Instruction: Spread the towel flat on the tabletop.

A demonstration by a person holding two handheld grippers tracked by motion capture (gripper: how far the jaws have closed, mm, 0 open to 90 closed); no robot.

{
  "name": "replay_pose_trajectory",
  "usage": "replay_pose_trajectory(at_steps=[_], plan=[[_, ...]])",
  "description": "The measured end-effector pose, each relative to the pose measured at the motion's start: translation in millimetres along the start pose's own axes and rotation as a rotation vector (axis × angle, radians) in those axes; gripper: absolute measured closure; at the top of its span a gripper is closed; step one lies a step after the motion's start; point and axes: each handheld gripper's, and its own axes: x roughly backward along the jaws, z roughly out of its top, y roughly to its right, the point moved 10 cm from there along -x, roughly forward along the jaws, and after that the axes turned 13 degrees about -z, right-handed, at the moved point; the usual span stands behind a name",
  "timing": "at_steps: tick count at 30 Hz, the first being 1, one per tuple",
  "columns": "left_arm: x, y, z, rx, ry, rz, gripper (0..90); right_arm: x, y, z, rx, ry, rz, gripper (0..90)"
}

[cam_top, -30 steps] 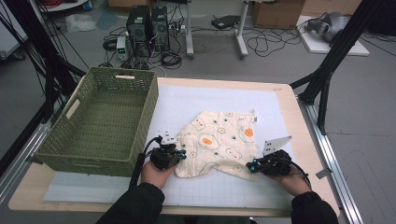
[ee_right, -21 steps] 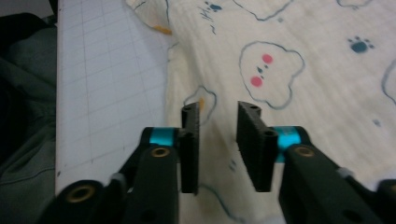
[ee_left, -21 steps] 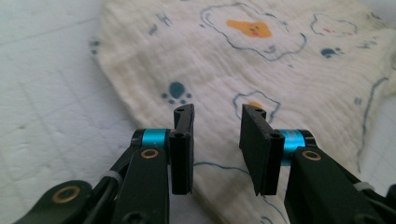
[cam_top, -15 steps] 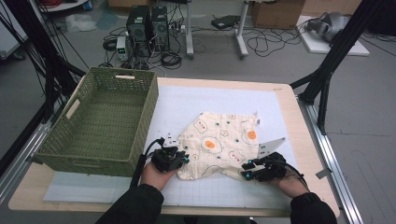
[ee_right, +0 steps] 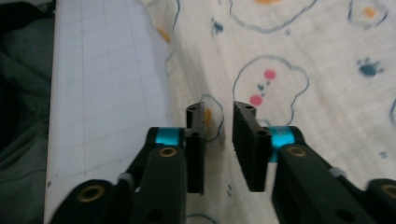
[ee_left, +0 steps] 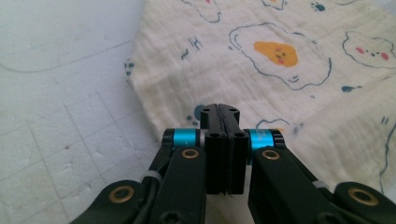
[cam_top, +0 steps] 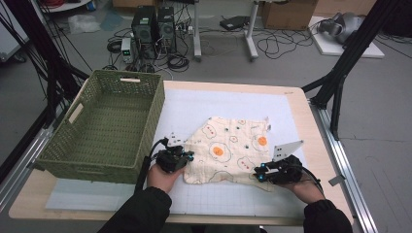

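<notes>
Your left gripper (cam_top: pixel 182 155) sits at the near-left corner of the egg-print cloth (cam_top: pixel 233 148); in the left gripper view its jaws are pressed flat together with no gap, out over the cloth's edge, and I can't tell whether any fabric is pinched between them. Your right gripper (cam_top: pixel 260 174) is at the cloth's near-right edge, jaws parted with a clear gap, cloth visible through it in the right gripper view, nothing held. The cloth lies mostly flat on the white grid mat (cam_top: pixel 194 111), roughly centre-right of the table (cam_top: pixel 311 126), cream with fried-egg and paw prints; the near edge looks slightly rumpled by your right gripper. The grey three-cornered plate (cam_top: pixel 285 148) on the right gripper stands over the cloth's right side. The green woven basket (cam_top: pixel 109 124) stands on the left of the table, just beside your left gripper, apart from the cloth. Both your hands come in from the bottom in dark sleeves (cam_top: pixel 141 213). Beyond the table: computer towers (cam_top: pixel 155 24) and cables on the floor.
</notes>
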Motion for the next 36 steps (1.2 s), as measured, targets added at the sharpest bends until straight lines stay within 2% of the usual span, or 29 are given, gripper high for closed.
replay_pose_trajectory(at_steps=[2, 5, 6, 8, 10, 12, 14, 15, 16, 18, 19, 20, 21, 22, 24, 26, 29, 30, 31, 33, 34, 36], plan=[[5.3, 1.0, -0.1, -0.002, 0.003, -0.008, 82.2, 2.9, -4.5, 4.6, 0.012, 0.033, 0.017, 72.5], [13.1, 5.4, 1.1, -0.001, 0.028, -0.036, 76.1, 1.8, -12.5, 7.8, 0.043, 0.047, 0.033, 73.8], [14.6, 6.8, 0.7, -0.008, 0.028, -0.034, 74.7, 0.3, -14.6, 7.8, 0.052, 0.042, 0.035, 73.8], [14.8, 11.9, -1.8, -0.014, 0.018, -0.058, 72.6, -4.4, -18.6, 6.3, 0.059, 0.023, 0.049, 74.0], [12.0, 18.3, -6.5, -0.037, -0.009, -0.078, 71.0, -11.1, -20.3, 3.6, 0.073, -0.004, 0.048, 72.7], [7.4, 22.8, -11.5, -0.038, -0.033, -0.103, 69.4, -15.7, -20.3, 2.8, 0.086, -0.013, 0.047, 71.7], [2.1, 26.4, -17.4, -0.035, -0.063, -0.121, 64.5, -19.9, -22.1, 2.0, 0.093, -0.028, 0.052, 71.1], [-1.1, 28.4, -21.8, -0.048, -0.085, -0.133, 59.7, -22.2, -22.8, 1.0, 0.096, -0.040, 0.051, 71.2], [-1.3, 30.0, -22.3, -0.061, -0.067, -0.124, 54.4, -26.5, -24.4, -1.5, 0.105, -0.062, 0.050, 72.0], [-0.9, 29.0, -23.5, -0.091, -0.063, -0.084, 57.4, -28.0, -24.6, 0.0, 0.101, -0.044, 0.044, 78.1], [0.2, 26.9, -23.7, -0.114, -0.069, -0.051, 66.6, -28.0, -25.4, -0.1, 0.085, -0.046, 0.054, 81.8], [1.2, 25.7, -24.0, -0.106, -0.076, -0.054, 77.0, -28.3, -25.7, 0.1, 0.077, -0.042, 0.071, 86.8], [2.0, 25.3, -24.4, -0.091, -0.081, -0.065, 84.5, -28.2, -26.3, -0.1, 0.080, -0.042, 0.082, 88.0], [3.3, 24.7, -24.8, -0.077, -0.087, -0.074, 87.5, -28.1, -26.9, 0.1, 0.082, -0.040, 0.084, 88.3], [6.2, 24.6, -26.2, -0.076, -0.098, -0.079, 88.4, -25.9, -29.6, -1.1, 0.086, -0.044, 0.112, 88.7], [11.2, 28.0, -29.3, -0.065, -0.109, -0.104, 88.6, -22.1, -33.1, -2.7, 0.090, -0.050, 0.129, 88.9], [20.7, 38.9, -31.1, -0.059, -0.095, -0.145, 88.7, -10.7, -44.4, -2.7, 0.096, -0.032, 0.197, 88.9], [23.4, 43.5, -30.2, -0.070, -0.087, -0.155, 88.5, -5.6, -49.7, -2.6, 0.100, -0.026, 0.235, 88.3], [25.1, 46.8, -28.3, -0.081, -0.079, -0.161, 87.9, -1.9, -52.2, -1.9, 0.105, -0.018, 0.245, 84.4], [25.3, 47.5, -22.5, -0.088, -0.066, -0.159, 77.6, 2.0, -48.3, 2.8, 0.083, 0.001, 0.234, 76.7], [24.7, 45.2, -18.9, -0.091, -0.059, -0.151, 75.3, 2.2, -45.1, 4.2, 0.080, 0.005, 0.218, 73.9], [22.2, 37.2, -11.3, -0.077, -0.034, -0.125, 72.6, -0.5, -34.3, 8.2, 0.044, 0.007, 0.177, 72.1]])
